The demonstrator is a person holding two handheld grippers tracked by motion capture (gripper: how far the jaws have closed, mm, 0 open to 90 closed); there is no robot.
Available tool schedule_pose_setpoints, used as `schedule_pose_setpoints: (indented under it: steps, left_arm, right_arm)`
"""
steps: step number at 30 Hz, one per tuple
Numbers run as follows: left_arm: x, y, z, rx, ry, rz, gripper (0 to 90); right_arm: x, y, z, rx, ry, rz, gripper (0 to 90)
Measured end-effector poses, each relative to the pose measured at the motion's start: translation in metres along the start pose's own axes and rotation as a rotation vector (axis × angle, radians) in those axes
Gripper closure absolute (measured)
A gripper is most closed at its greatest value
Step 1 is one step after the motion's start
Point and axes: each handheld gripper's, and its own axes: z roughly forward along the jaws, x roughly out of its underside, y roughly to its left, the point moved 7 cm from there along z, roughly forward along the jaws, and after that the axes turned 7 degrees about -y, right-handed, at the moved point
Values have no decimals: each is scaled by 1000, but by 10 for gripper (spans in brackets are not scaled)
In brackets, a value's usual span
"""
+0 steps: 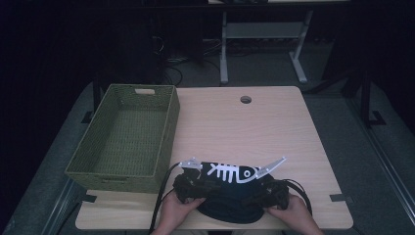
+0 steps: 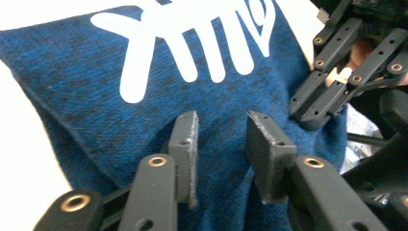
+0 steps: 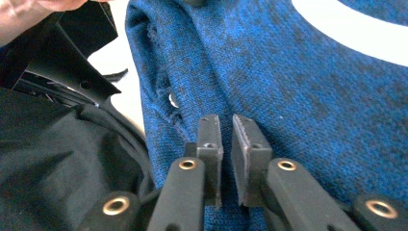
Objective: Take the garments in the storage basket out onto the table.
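Both grippers sit at the near edge of the table, each in one of the person's hands. Seen along its own jaws, the left gripper (image 2: 221, 139) stands with its pads parted over a fold of the blue cloth (image 2: 96, 96); whether the pads press on the fabric between them I cannot tell. Its partner, the right gripper (image 3: 227, 144), has its jaws drawn almost together, a narrow slit between the pads, and they look pinched on the same blue knit, though the exact contact is hard to make out. From above, the left gripper (image 1: 188, 178) and the right gripper (image 1: 269, 188) flank the garment (image 1: 230, 188), which lies bunched at the front middle of the table, dark in that view, with a white fish-skeleton print (image 1: 231, 172) on top. One such garment is in sight. The table (image 1: 254, 127) is pale wood with one round hole (image 1: 245, 100) near its far edge. One green woven basket (image 1: 127, 137) stands on the left side, well apart from the cloth, with nothing visible inside. Beyond the table the room is dim: grey floor, the white legs of another desk (image 1: 259, 44), and loose cables (image 1: 171, 68) on the floor.
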Motion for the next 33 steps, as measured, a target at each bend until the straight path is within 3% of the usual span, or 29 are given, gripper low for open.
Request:
schedule_pose_setpoints:
  steps: [3, 7, 10, 13, 18, 24, 30, 33]
  left_arm:
    - [-8, -2, -2, 0, -30, 8, 622]
    - [-24, -1, 1, 1, -86, -6, 619]
    - [-35, 4, 8, -27, -120, -15, 619]
    - [-40, 13, 14, -44, -136, -45, 621]
    - [-33, 29, 25, -98, -85, -77, 626]
    - [-27, 38, 26, -98, -82, -120, 654]
    - [-31, 34, 23, -84, -114, -108, 618]
    - [-34, 33, 19, -97, -141, -98, 606]
  right_arm:
    - [-11, 2, -4, 15, -25, -16, 784]
    - [-37, -1, -11, 45, -108, -7, 784]
    - [-59, -10, -14, 83, -173, 6, 795]
    - [-69, -21, -13, 117, -194, 21, 807]
    - [-68, -41, 0, 138, -161, 77, 829]
    - [-63, -44, 5, 158, -135, 78, 852]
    - [-60, -46, 2, 136, -158, 92, 828]
    - [-68, -41, -10, 147, -215, 73, 818]
